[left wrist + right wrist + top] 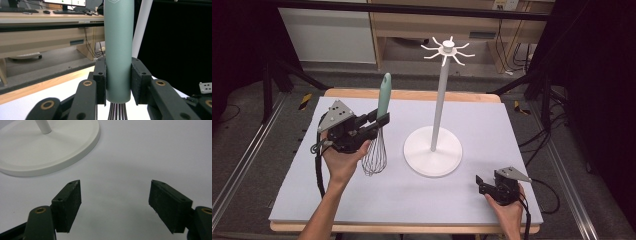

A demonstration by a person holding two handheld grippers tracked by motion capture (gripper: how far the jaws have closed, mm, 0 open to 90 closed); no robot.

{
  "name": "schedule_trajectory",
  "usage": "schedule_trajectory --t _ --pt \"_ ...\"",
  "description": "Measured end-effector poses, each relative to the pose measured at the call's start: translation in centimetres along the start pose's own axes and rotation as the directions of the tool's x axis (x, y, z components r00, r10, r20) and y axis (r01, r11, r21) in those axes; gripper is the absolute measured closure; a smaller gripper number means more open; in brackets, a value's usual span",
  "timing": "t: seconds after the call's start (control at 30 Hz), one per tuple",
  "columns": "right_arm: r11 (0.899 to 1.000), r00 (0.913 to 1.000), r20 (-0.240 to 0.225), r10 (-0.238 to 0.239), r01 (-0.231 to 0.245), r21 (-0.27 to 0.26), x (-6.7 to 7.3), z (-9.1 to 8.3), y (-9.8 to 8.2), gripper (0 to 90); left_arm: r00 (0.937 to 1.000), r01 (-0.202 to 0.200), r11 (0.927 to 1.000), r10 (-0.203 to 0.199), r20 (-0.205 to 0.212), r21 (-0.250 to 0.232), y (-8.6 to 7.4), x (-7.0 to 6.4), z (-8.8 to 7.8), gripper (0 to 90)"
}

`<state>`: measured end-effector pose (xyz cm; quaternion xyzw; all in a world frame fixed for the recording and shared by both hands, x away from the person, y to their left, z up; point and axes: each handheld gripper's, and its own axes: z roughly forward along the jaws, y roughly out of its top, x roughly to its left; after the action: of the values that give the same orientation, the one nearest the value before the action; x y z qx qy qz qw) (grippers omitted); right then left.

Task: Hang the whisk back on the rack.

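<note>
The left claw [381, 120] is clamped on the green handle of a whisk [382, 107], both pads pressed against the handle just above where the wires begin. The whisk stands upright, handle at twelve o'clock and wire cage at six, lifted clear of the pale desk [492, 130]. At three o'clock from it, near but apart, stands a white hook stand [439, 100]. The right claw [480, 184] rests low at about five o'clock from the stand's base, jaws apart and holding nothing.
</note>
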<state>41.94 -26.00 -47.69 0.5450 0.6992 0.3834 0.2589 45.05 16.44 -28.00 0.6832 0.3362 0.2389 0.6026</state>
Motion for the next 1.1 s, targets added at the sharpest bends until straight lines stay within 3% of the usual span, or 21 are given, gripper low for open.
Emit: schedule_trajectory --t 0.33,1.1 --pt "1.0 1.0 0.006 0.001 -0.001 -0.004 -0.1 0.1 0.0 26.3 0.9991 -0.039 0.9991 0.04 0.015 -0.014 1.8 -1.0 0.7 68.8" --pt "1.0 1.0 0.003 0.001 -0.001 -0.012 -0.3 0.0 0.0 26.0 0.9958 -0.079 0.9968 0.08 0.045 -0.009 4.4 -2.5 2.7 68.8"
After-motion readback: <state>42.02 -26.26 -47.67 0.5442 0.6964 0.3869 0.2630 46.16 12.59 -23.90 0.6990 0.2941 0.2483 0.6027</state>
